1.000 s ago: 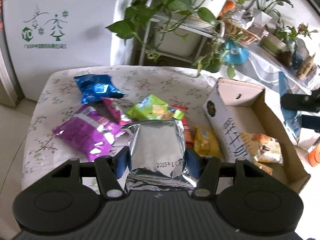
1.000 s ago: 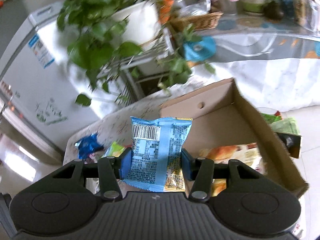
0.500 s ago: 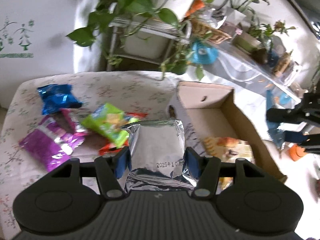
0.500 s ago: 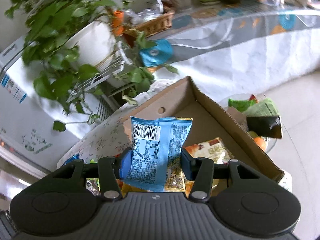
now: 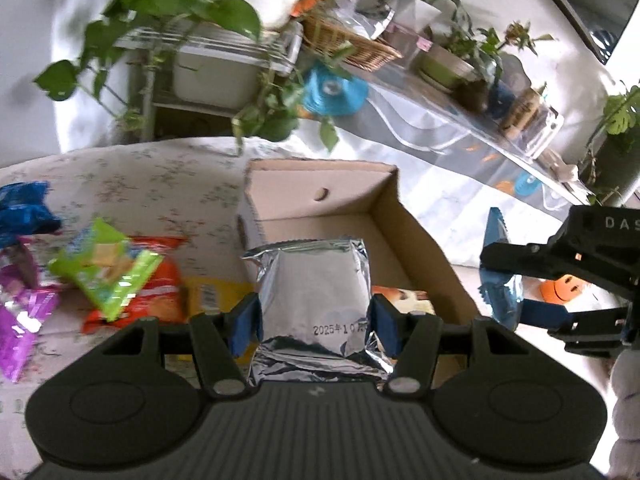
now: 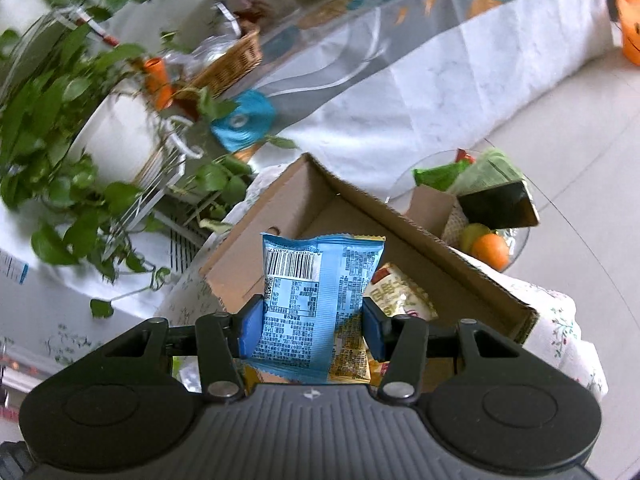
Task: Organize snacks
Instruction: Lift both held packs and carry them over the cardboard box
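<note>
Carrying step: the left gripper (image 5: 316,322) clamps a silver packet (image 5: 316,292), the right gripper (image 6: 312,324) a blue packet (image 6: 316,300), each needing release into the cardboard box (image 5: 416,236) just ahead.

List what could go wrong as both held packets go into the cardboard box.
1. The right gripper, shut on the light blue packet, is close beside the left gripper, shut on the silver packet; they may collide over the cardboard box.
2. Dropped packets could land on the bread packet already inside.
</note>
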Demonstrator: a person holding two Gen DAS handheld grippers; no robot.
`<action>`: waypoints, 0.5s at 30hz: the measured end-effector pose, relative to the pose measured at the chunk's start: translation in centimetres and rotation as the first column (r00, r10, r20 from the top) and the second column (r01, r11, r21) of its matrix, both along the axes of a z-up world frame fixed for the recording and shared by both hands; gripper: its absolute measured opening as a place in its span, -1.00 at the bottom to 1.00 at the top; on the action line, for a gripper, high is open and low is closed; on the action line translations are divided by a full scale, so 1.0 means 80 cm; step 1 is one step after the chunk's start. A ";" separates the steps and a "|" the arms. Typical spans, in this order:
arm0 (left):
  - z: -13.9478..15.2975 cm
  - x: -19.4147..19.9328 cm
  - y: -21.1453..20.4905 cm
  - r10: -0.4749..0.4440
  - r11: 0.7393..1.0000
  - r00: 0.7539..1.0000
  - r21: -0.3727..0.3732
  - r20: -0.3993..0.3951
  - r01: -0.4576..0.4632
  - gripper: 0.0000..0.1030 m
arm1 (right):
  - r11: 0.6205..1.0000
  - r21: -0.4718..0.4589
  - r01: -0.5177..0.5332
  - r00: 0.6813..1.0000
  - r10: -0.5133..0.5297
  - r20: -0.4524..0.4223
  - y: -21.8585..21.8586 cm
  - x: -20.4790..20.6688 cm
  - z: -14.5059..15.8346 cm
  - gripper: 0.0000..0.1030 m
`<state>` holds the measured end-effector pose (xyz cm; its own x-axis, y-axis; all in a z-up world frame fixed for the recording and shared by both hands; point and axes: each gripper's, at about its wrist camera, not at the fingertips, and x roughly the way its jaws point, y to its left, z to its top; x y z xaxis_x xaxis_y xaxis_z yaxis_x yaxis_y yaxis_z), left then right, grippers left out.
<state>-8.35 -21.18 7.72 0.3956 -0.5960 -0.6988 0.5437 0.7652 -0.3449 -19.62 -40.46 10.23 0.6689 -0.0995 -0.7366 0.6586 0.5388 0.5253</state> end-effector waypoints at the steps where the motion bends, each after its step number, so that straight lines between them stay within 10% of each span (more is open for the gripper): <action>1: 0.000 0.000 -0.005 -0.005 1.000 1.000 0.001 -0.004 0.005 0.15 | 1.000 0.002 0.011 1.000 -0.011 -0.001 -0.001 -0.001 0.000 0.11; 15: 0.006 -0.002 -0.040 -0.048 0.999 0.999 0.002 0.013 0.048 0.55 | 0.997 0.041 0.068 0.998 -0.067 -0.020 -0.010 -0.007 -0.005 0.34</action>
<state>-8.54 -24.41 8.19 0.3759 -0.6132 -0.6947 0.5842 0.7388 -0.3361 -20.14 -41.26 9.80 0.6476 -0.1127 -0.7536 0.7029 0.4702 0.5337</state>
